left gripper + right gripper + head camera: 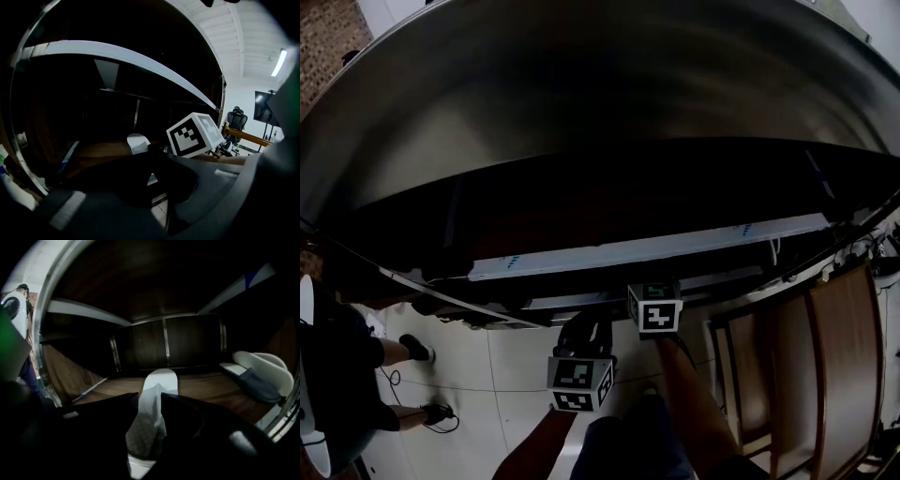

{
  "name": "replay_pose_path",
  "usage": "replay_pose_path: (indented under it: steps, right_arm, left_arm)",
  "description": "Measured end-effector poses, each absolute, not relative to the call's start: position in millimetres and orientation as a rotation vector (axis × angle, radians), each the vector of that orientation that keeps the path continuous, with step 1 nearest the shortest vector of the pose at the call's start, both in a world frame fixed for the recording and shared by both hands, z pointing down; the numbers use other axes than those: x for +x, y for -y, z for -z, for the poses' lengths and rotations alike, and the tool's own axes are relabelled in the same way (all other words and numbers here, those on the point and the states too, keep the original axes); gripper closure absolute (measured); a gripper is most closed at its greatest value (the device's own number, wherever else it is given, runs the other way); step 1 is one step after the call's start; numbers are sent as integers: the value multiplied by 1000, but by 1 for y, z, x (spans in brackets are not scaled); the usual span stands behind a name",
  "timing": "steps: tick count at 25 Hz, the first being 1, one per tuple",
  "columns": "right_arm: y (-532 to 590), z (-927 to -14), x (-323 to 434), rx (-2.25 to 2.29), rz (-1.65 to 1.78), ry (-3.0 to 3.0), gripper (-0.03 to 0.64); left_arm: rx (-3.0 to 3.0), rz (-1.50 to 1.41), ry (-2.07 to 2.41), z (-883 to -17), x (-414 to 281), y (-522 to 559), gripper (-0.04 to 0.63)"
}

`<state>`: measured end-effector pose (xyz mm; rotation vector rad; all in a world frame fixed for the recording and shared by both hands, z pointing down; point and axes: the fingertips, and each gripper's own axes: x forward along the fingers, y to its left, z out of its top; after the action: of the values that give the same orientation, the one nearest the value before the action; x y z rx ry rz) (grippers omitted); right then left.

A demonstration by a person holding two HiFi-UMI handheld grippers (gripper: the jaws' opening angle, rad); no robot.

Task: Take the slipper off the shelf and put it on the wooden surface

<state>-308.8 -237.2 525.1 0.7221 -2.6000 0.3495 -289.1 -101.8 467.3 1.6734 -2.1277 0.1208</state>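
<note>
Bystander: at the far left of the head view, a person's legs (394, 352) in dark shoes stand on the pale tiled floor (497, 375).

Left gripper (152, 178): clenched. Its dark jaws are drawn together, with the tips meeting but for a small three-cornered chink, and nothing shows between them. It is held low in front of the shelf unit (581, 187), just left of the right gripper.

Shelf unit: dark inside, with a pale strip (647, 248) running along its near edge.

Slipper (159, 378): white, lying flat on the wooden surface (206, 390) inside the dark shelf unit, one end pointing to the far wall. Its textured cloth strap lies in the gap between the right gripper's jaws.

Right gripper (149, 399): released. The jaws stand apart, one on each side of the slipper's strap. Whether they brush the cloth cannot be told.

Other slippers (262, 373): white with a dark strap, on the same wood at the far right, well apart from the first.

Wooden frame (825, 356): slatted, at the right edge of the head view.
</note>
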Motion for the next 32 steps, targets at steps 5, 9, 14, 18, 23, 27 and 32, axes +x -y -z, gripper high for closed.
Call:
replay_pose_path:
  steps: [5, 9, 14, 18, 23, 27, 32]
  right_arm:
    - [252, -553, -319, 723, -340, 2500, 494]
    - [255, -575, -318, 739, -339, 2404, 498]
    - [254, -570, -315, 723, -344, 2373, 603]
    - [242, -552, -310, 713, -381, 2392, 607]
    - [230, -532, -300, 716, -371, 2399, 606]
    - [219, -526, -287, 725, -383, 2398, 607]
    - [202, -526, -263, 743, -418, 2366, 607]
  left_arm:
    - [1645, -132, 2126, -480, -295, 99, 591]
    - [1643, -143, 2123, -483, -296, 98, 591]
    - [1638, -160, 2115, -480, -295, 96, 591]
    - [1637, -167, 2098, -472, -290, 92, 590]
    - [1665, -178, 2077, -456, -277, 90, 591]
    - [1678, -184, 2061, -449, -267, 85, 591]
    - [1681, -200, 2035, -443, -255, 75, 591]
